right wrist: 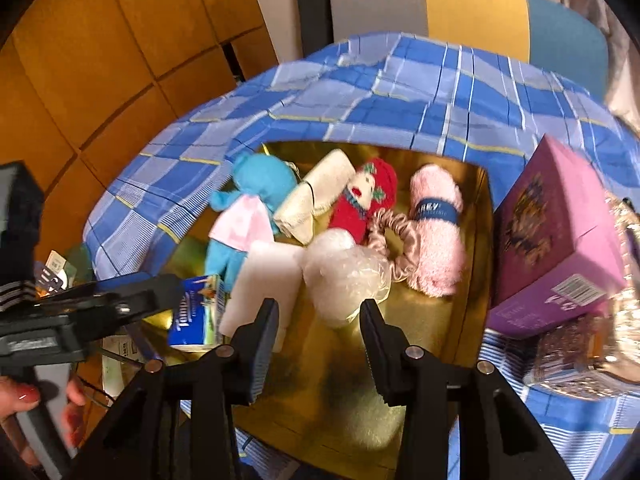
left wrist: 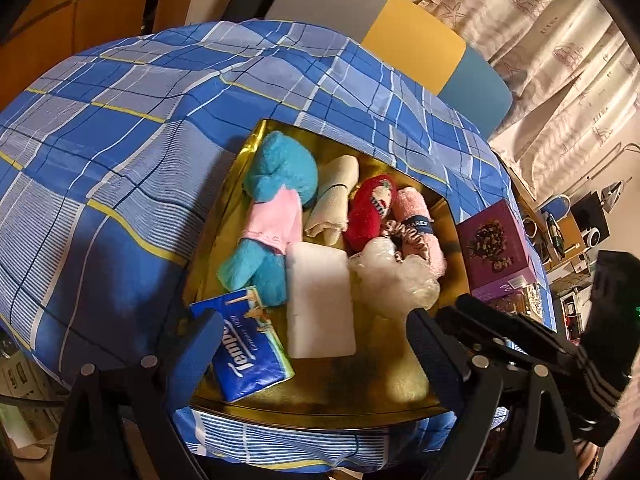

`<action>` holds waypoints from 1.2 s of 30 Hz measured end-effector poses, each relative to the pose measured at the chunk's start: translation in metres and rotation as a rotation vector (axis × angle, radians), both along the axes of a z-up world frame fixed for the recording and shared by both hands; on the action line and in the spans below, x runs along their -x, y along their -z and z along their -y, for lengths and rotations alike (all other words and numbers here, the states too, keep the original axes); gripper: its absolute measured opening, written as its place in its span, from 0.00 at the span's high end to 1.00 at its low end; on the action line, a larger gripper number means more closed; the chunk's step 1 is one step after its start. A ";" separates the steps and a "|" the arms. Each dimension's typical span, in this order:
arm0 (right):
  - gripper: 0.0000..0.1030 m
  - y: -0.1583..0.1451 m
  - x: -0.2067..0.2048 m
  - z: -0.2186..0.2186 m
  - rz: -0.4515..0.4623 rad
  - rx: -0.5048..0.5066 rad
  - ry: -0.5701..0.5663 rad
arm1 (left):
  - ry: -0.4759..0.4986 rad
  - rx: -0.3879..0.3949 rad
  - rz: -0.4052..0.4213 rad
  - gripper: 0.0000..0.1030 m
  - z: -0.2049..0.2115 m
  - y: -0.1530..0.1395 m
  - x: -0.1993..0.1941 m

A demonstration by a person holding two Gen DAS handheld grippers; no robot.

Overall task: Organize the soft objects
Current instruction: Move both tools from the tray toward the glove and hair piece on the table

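A gold tray (left wrist: 320, 400) (right wrist: 328, 400) sits on a blue plaid cloth. In it lie a blue plush in a pink shirt (left wrist: 276, 200) (right wrist: 248, 216), a cream rolled cloth (left wrist: 332, 200) (right wrist: 316, 196), a red plush (left wrist: 370, 212) (right wrist: 368, 196), a pink rolled towel (left wrist: 424, 232) (right wrist: 436, 228), a pink scrunchie (left wrist: 404, 236) (right wrist: 396, 240), a clear mesh puff (left wrist: 392, 276) (right wrist: 344, 276), a white sponge (left wrist: 320, 300) (right wrist: 260, 280) and a blue tissue pack (left wrist: 248, 348) (right wrist: 196, 312). My left gripper (left wrist: 316, 344) is open above the tray's near edge, its left finger beside the tissue pack. My right gripper (right wrist: 320, 340) is open and empty, just short of the puff.
A purple box (left wrist: 496, 248) (right wrist: 560, 236) stands right of the tray, with a glittery packet (right wrist: 580, 352) in front of it. A grey, yellow and teal chair back (left wrist: 400, 36) is behind the table. Curtains and a cluttered desk (left wrist: 568, 232) are at the right.
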State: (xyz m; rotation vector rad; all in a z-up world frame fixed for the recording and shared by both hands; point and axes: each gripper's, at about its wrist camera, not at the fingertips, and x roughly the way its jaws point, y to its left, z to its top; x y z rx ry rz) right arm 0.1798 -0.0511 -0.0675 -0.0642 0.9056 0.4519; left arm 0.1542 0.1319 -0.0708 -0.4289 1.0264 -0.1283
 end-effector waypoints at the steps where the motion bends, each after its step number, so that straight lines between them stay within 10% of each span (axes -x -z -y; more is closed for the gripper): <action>1: 0.58 -0.005 0.004 0.003 0.010 -0.009 -0.002 | 0.003 -0.004 0.003 0.09 0.002 -0.001 0.000; 21: 0.53 -0.088 0.049 0.138 0.278 -0.037 0.218 | 0.116 0.042 0.128 0.09 0.079 -0.044 -0.007; 36: 0.51 -0.051 0.025 0.329 0.173 0.096 0.596 | 0.415 0.022 0.162 0.09 0.212 -0.066 -0.025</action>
